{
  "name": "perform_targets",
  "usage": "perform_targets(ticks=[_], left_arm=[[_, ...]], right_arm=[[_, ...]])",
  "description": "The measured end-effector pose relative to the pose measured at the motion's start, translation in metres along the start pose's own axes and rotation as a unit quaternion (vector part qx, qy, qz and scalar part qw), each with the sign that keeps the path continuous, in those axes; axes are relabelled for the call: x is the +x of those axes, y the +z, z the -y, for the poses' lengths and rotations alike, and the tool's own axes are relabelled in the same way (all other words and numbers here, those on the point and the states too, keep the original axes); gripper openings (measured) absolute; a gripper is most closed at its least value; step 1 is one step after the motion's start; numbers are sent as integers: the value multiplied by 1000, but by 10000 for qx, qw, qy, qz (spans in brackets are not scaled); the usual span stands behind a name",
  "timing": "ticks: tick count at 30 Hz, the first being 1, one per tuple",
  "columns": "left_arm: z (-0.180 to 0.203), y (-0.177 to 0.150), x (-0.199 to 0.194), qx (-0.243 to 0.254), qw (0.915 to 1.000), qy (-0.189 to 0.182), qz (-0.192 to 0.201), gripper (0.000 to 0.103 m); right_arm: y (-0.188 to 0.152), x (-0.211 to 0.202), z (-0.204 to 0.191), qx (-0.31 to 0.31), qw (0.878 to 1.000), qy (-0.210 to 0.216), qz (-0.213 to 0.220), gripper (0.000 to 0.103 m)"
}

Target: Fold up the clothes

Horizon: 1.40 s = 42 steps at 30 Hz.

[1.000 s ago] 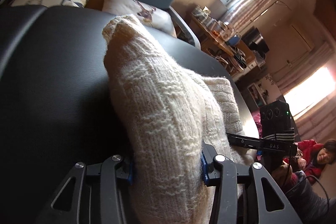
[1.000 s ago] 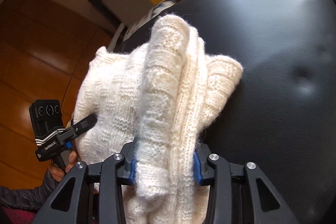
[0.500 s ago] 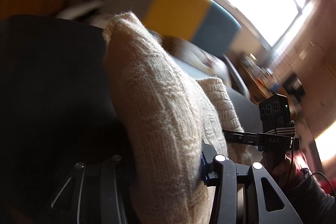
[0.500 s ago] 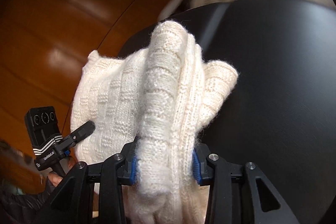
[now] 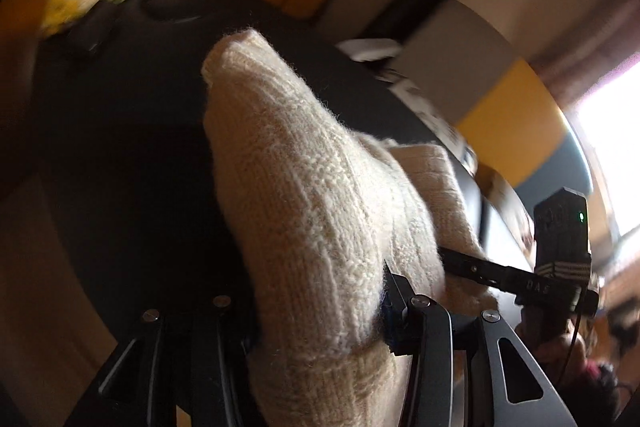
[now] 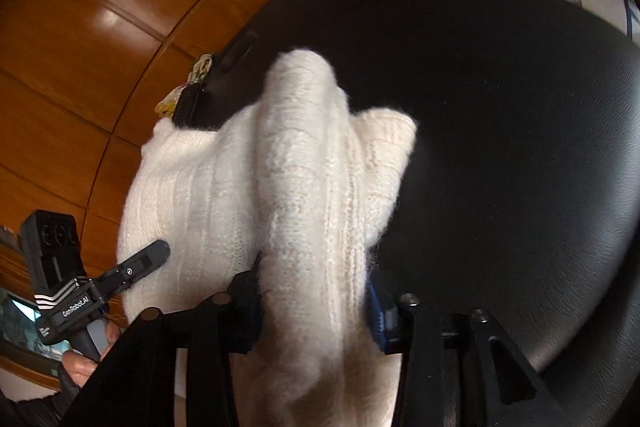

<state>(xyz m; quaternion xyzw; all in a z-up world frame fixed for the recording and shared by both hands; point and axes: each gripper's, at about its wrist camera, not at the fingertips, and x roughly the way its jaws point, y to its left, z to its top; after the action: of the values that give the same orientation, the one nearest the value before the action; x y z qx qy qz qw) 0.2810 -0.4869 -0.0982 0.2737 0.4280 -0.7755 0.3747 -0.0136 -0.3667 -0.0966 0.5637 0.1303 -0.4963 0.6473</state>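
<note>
The left tongs (image 5: 320,311) are gripping a thick bunch of the cream knitted sweater (image 5: 304,195), the blue pad on one finger pressing into the wool while the other finger is sitting in shadow behind the fold. The right tongs (image 6: 316,303) are also straddling a bunched fold of the sweater (image 6: 304,187), but their jaws are opening at this moment; the wool is filling the gap between the pads, so I cannot tell whether they are pressing on it or already letting go.

Beyond both pairs of tongs the sweater is rising as a folded ridge and trailing down onto a black padded seat (image 6: 500,107), which is lying ahead and to the side of the tips. Each pair of tongs is showing at the edge of the other's view, so the two hands are working close together on the same garment.

Compared with a second ago, the backdrop behind the tongs is different: the window, cushions and coloured chair back are giving way to brown wall panels (image 6: 100,27), and a small yellow-patterned item (image 5: 80,7) is appearing at the far edge of the seat. The sweater's shape between the fingers is looking much the same. I judge the bundle is being swung round as one piece and the right side is beginning its release, so a fold is probably being laid down.
</note>
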Motion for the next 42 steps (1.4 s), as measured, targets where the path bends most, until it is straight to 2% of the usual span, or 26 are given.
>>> perform_targets(ticks=[3,5,6,9,11,15,17,19,20,21,23,24,25,26,27,28,29,32,34,37,40,41,42], left_arm=[[-14,5,10,-199,9997,-50,-154,52],[-20,6,12,-241,9994,-146,-208,56],[-21,7,11,-234,9993,-170,-215,57],[-23,6,6,-212,9995,-117,-218,60],[-22,4,-2,-155,9997,-2,-176,62],[-15,0,-29,-11,9993,288,249,63],[-15,4,-42,-38,9981,248,564,64],[-10,13,-41,-29,9978,103,661,66],[-8,18,-37,-32,9977,88,671,66],[-5,23,-33,-37,9977,72,678,66],[-2,32,-14,-136,9985,-16,521,66],[1,37,0,-114,9991,57,392,66],[4,42,14,-92,9995,135,266,66],[5,38,11,-43,9993,298,219,66],[9,37,13,108,9987,433,227,66],[14,35,16,259,9978,568,234,66],[19,34,18,405,9965,698,241,66],[26,29,19,507,9954,772,265,66],[23,29,9,402,9959,760,291,66],[17,27,-4,195,9970,629,414,66],[21,8,-21,229,9959,702,531,66],[23,1,-27,252,9955,718,564,66],[26,-4,-29,300,9953,731,554,66]], right_arm=[[-3,-11,25,360,9992,145,-94,55],[2,-24,33,438,9989,140,-46,55],[8,-22,27,356,9993,43,55,55],[44,15,-29,-365,9963,-436,651,56],[55,14,-65,-1039,9899,-341,906,56],[59,31,-118,-2099,9759,-214,554,55],[65,54,-123,-2201,9736,-528,286,55],[70,70,-106,-1872,9794,-737,159,55],[72,75,-93,-1645,9832,-788,96,54],[72,79,-78,-1398,9869,-804,32,47],[69,84,-50,-954,9937,-580,114,41],[66,83,-38,-797,9958,-404,218,29],[66,82,-29,-654,9971,-272,273,23],[67,82,-21,-467,9984,-131,305,19],[69,82,-16,-326,9989,-28,323,10],[70,81,-13,-251,9992,19,321,7],[71,81,-13,-218,9993,43,316,7],[76,74,-29,-357,9988,-86,312,8],[73,54,-44,-701,9963,-245,430,11],[55,26,-74,-1531,9861,-369,526,14],[28,12,-94,-2067,9770,-352,391,14],[18,10,-96,-2165,9748,-439,316,14],[10,15,-94,-2212,9724,-713,221,14]])
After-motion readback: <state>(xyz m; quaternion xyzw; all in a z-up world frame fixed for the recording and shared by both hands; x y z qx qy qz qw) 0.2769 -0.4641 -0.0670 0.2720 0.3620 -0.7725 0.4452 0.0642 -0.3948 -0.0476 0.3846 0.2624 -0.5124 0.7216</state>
